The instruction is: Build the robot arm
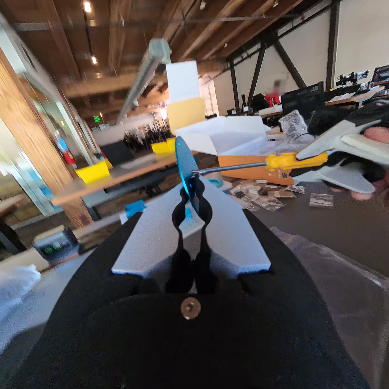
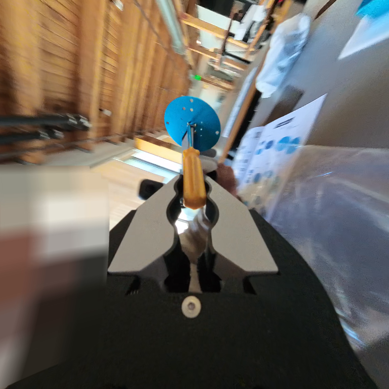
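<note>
My left gripper (image 1: 192, 185) is shut on the lower edge of a round blue metal plate (image 1: 185, 164) with small holes, held upright on edge above the table. My right gripper (image 2: 192, 179) is shut on the yellow handle of a screwdriver (image 2: 193, 179). It also shows at the right of the left wrist view (image 1: 299, 161), with the screwdriver (image 1: 290, 161) level. The steel shaft tip meets the plate's face near its middle, at a small screw. In the right wrist view the blue plate (image 2: 192, 117) faces me with the shaft pointing at its centre.
An open white and orange cardboard box (image 1: 242, 153) lies on the dark table (image 1: 315, 221), with several small parts bags (image 1: 265, 193) spread beside it. Clear plastic wrap (image 2: 336, 210) and a printed sheet (image 2: 280, 147) lie near. Yellow bins (image 1: 92, 171) stand on a far desk. There is about 10 cm between the tips of the two grippers.
</note>
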A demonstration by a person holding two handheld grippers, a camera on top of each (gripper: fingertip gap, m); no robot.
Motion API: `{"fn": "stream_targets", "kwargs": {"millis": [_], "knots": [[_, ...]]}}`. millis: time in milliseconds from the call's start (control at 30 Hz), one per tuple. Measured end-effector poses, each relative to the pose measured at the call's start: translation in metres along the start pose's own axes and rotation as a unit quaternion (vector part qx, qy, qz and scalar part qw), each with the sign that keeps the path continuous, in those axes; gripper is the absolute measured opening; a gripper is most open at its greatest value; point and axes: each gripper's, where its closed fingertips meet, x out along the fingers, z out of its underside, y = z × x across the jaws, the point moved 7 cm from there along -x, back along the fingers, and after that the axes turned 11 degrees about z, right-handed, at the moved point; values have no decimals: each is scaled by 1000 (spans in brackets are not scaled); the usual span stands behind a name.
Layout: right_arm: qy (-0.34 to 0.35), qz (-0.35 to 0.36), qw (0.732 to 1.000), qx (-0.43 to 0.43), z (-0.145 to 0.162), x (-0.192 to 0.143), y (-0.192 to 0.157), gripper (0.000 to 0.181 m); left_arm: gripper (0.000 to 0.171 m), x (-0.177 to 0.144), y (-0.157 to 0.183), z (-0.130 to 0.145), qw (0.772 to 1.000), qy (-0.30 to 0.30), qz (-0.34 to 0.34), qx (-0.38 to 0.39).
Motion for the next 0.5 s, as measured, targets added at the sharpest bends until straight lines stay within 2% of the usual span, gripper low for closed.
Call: {"fn": "stream_targets", "kwargs": {"millis": [67,133,200,267,367,500], "knots": [[-12,70,995,-68,-7,-2,-6,16,5,0,1,7,998,-33,-3,-48],[-43,139,979,-139,-9,1,-11,16,5,-3,3,18,993,-64,-11,-96],[-78,205,952,-213,-9,5,-15,16,5,-7,6,30,983,-87,-11,-160],[-113,262,914,-289,-10,11,-21,16,4,-11,12,42,969,-106,-9,-224],[-167,314,863,-358,-14,22,-36,16,4,-18,24,58,934,-112,3,-339],[-219,342,791,-457,-14,41,-59,16,4,-27,44,68,872,-75,19,-483]]}}
